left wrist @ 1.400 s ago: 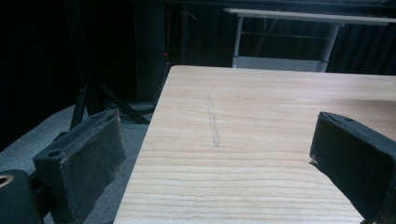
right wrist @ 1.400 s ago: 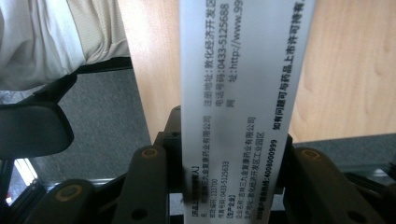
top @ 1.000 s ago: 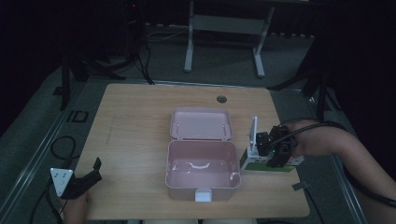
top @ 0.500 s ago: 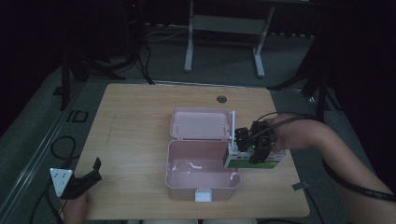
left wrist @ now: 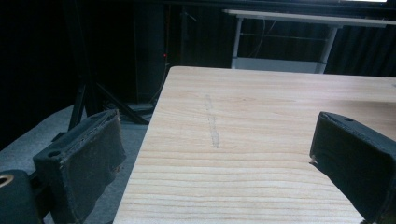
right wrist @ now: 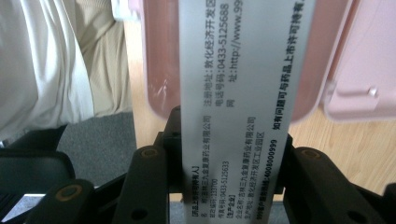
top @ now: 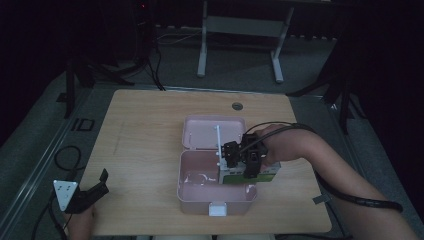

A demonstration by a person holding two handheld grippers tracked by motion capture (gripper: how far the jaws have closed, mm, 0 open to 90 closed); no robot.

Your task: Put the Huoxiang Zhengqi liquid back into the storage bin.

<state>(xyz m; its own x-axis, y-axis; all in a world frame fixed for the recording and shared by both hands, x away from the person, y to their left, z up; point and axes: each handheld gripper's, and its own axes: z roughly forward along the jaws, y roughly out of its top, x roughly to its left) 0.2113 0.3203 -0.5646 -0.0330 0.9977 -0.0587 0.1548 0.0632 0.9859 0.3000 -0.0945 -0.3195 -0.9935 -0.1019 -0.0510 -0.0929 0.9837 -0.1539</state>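
Table (top: 150, 130): light wood top. Bears the case; left half bare. No risk seen here.

Case (top: 192, 192): pink, hinged, open. Tray near, lid (top: 200, 132) flat on the table on the far side. A white latch sits at the near wall. Risk: the tray is light and unheld; a knock from the box on its right wall would likely push it left or tip it.

Box (top: 267, 174): white card carton with a green band and printed text, clamped in the right gripper. In the high view it hangs over the right wall of the tray, partly over the table, not yet inside. In the right gripper view its printed face (right wrist: 243, 93) runs up from the jaws across the pink tray. Risks, as judged: the box looks long against the tray's width, so set in at this angle it may catch on the rim and stand proud; card is smooth, so it may slide or twist in the grip if an end hits the wall; a hard squeeze may dent it.

Right gripper (top: 240, 161): jaws closed on the box, one on each side, pads pressed flat to the card. Hand and forearm reach in from the right.

Left gripper (top: 85, 195): near-left table edge, well apart from the case. Fingers (left wrist: 84, 158) spread wide, nothing between them, touching nothing. Risk: it offers no support to the case.
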